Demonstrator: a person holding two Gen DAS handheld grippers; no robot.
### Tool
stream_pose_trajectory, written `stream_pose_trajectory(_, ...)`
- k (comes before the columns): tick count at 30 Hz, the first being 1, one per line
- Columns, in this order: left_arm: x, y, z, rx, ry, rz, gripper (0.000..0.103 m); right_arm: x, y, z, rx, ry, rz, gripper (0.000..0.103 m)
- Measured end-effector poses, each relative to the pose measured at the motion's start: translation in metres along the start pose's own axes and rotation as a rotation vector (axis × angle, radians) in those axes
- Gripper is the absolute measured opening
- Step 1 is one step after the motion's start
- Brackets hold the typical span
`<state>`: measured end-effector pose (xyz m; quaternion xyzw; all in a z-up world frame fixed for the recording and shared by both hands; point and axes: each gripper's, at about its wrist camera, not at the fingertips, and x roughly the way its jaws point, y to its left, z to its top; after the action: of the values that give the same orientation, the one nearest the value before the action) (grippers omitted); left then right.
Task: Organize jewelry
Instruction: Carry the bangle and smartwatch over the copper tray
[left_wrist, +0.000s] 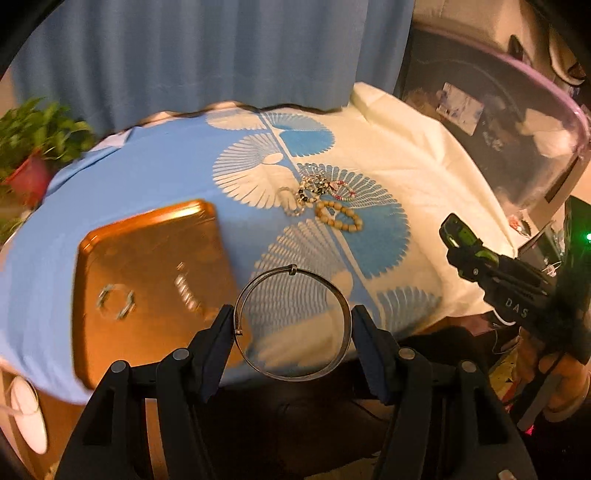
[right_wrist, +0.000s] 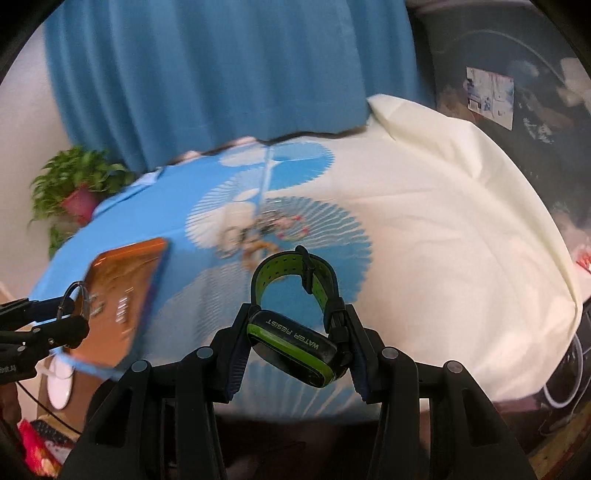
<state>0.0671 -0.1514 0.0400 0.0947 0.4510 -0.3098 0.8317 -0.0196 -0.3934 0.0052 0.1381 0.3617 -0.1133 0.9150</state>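
Note:
My left gripper (left_wrist: 292, 325) is shut on a thin silver bangle (left_wrist: 332, 288), held above the table's near edge, right of an orange tray (left_wrist: 155, 243). The tray holds a small ring-like bracelet (left_wrist: 116, 301) and another small piece (left_wrist: 186, 290). My right gripper (right_wrist: 295, 334) is shut on a black and green watch (right_wrist: 295, 341), its strap looping up. A heap of beaded bracelets (left_wrist: 321, 199) lies mid-table; it is blurred in the right wrist view (right_wrist: 258, 232). The left gripper with the bangle (right_wrist: 75, 299) shows at the left over the tray (right_wrist: 122, 280).
A blue and cream patterned cloth (left_wrist: 406, 177) covers the table. A potted plant (left_wrist: 33, 147) stands at the far left corner. A blue curtain (left_wrist: 207, 51) hangs behind. A dark cluttered area (left_wrist: 480, 122) lies to the right.

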Motion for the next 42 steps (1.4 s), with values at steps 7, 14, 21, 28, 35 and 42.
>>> stream_pose_trajectory(7, -0.057, 0.009, -0.052, -0.045, -0.054, 0.011, 0.058, -0.061, 0.051, -0.049, -0.065, -0.004, 0.059, 0.047)
stream_pose_trajectory(14, -0.08, 0.008, -0.088, -0.058, -0.078, 0.016, 0.058, -0.093, 0.097, -0.101, -0.154, 0.045, 0.112, 0.047)
stream_pose_trajectory(21, -0.09, -0.001, -0.101, -0.031, -0.104, 0.026, 0.058, -0.104, 0.112, -0.122, -0.195, 0.067, 0.125, 0.047)
stream_pose_trajectory(28, -0.093, -0.002, -0.105, -0.025, -0.114, 0.017, 0.058, -0.106, 0.112, -0.123, -0.197, 0.067, 0.122, 0.047)
stream_pose_trajectory(35, -0.094, 0.001, -0.105, -0.034, -0.113, 0.019, 0.058, -0.107, 0.109, -0.122, -0.206, 0.079, 0.128, 0.047)
stream_pose_trajectory(42, -0.094, 0.007, -0.104, -0.047, -0.115, 0.018, 0.058, -0.102, 0.111, -0.119, -0.221, 0.095, 0.12, 0.047)
